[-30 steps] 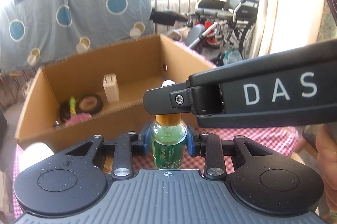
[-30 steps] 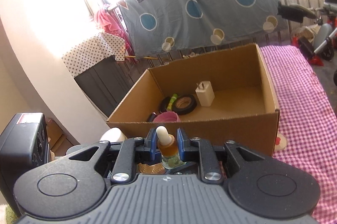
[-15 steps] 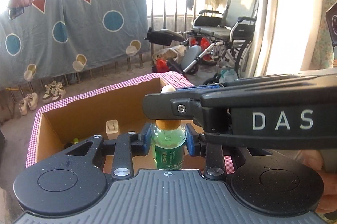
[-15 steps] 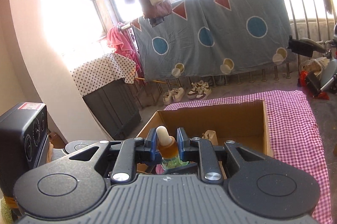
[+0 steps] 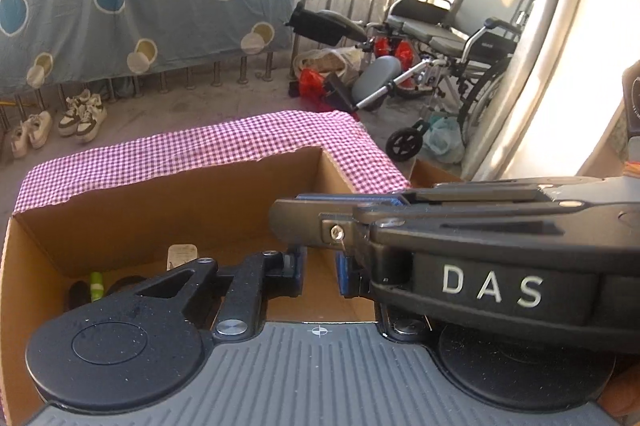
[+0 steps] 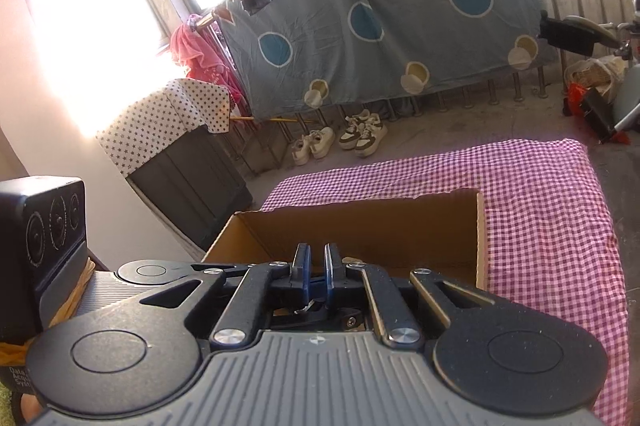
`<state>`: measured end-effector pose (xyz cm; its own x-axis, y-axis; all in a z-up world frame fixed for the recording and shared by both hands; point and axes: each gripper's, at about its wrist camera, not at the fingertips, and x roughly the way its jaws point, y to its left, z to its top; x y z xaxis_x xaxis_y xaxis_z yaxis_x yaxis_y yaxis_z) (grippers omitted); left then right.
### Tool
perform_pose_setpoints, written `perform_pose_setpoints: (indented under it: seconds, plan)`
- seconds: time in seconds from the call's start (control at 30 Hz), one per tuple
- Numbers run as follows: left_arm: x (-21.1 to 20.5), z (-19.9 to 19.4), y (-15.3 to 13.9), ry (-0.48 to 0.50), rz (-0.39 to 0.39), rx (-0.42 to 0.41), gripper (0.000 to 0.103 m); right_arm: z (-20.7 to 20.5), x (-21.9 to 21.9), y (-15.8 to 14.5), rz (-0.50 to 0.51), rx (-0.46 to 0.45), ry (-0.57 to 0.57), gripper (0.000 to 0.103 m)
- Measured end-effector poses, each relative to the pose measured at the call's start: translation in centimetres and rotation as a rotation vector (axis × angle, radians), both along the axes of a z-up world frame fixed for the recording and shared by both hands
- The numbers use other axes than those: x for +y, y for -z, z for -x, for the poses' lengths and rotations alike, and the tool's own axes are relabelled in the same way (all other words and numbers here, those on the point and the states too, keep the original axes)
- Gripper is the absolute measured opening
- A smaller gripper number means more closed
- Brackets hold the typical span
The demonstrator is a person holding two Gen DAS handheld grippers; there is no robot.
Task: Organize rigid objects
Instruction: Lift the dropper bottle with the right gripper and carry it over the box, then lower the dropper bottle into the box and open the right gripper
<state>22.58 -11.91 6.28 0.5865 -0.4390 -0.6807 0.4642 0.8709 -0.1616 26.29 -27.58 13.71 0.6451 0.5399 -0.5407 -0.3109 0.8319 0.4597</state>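
Note:
A cardboard box (image 5: 120, 210) stands on the pink checked cloth (image 5: 192, 146). Inside it lie a white charger plug (image 5: 182, 253), a green item (image 5: 96, 282) and dark round things at the left. My left gripper (image 5: 320, 276) is open and empty over the box. My right gripper (image 6: 316, 268) hovers at the near edge of the box (image 6: 360, 222); its blue pads stand a narrow gap apart with nothing between them. Its body crosses the left wrist view (image 5: 480, 250) from the right. The green bottle is out of sight.
A black speaker (image 6: 44, 226) sits at the left. A wheelchair (image 5: 460, 26) and clutter stand beyond the table on the right. Shoes (image 6: 360, 136) lie on the floor under a hanging blue sheet (image 6: 400, 6). The cloth (image 6: 552, 226) extends right of the box.
Both grippers held the green dropper bottle before; now neither holds it and it is out of view. Both have moved forward and up over the box.

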Motion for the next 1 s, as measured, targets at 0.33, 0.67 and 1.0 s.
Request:
perform_pose_setpoints:
  seconds: [0.33,0.67,1.0]
  plan:
    - [0.9,0.3,0.1,-0.012,-0.033,0.03,0.02,0.5,-2.7,-0.4,-0.057,-0.008,0.02,0.008]
    - [3.4,3.2,-3.0,-0.058,-0.046,-0.034,0.075,2.8,-1.6,-1.9,-0.034,0.023,-0.039,0.011]
    - [9.6,6.9,-4.6,-0.207,-0.02,-0.085,0.101,1.1,5.6,-0.5,0.185,0.131,-0.179,0.026]
